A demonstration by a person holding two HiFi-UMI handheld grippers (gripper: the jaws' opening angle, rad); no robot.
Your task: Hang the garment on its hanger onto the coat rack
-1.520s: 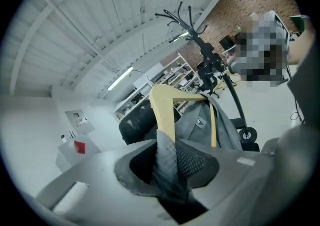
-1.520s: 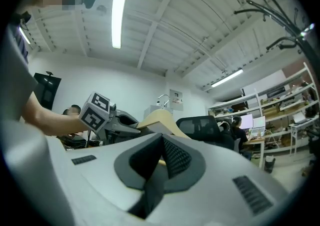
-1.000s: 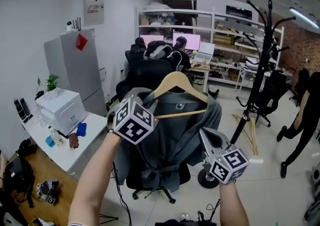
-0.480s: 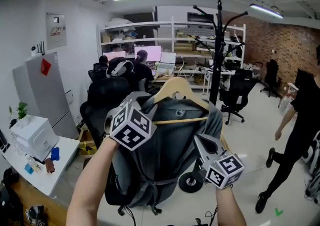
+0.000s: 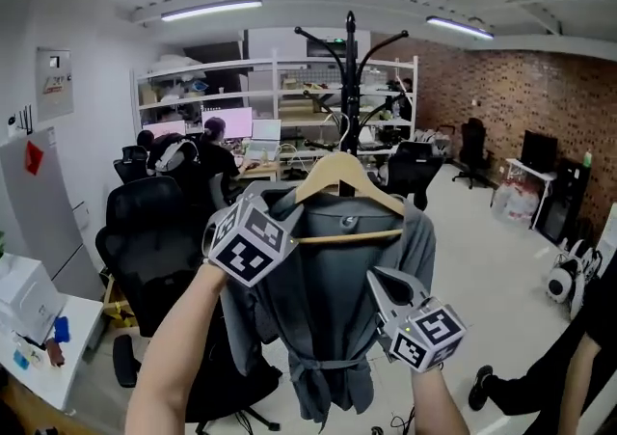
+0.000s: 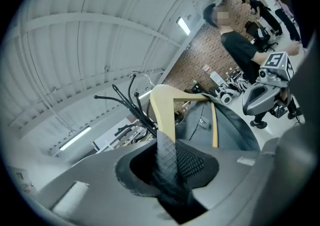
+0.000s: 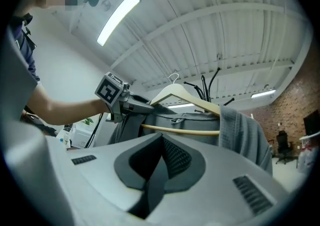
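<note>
Garment point(image 5: 328, 279) on its hanger point(image 5: 333, 165) hangs in front of the coat rack point(image 5: 349, 57). My left gripper point(image 5: 275, 203) clamps the hanger's cloth-covered shoulder, and my right gripper point(image 5: 379, 281) pinches its side, jaws closed.

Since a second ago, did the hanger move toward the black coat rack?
Yes. The hanger now sits straight in front of the coat rack; earlier the rack stood far to its right.
</note>
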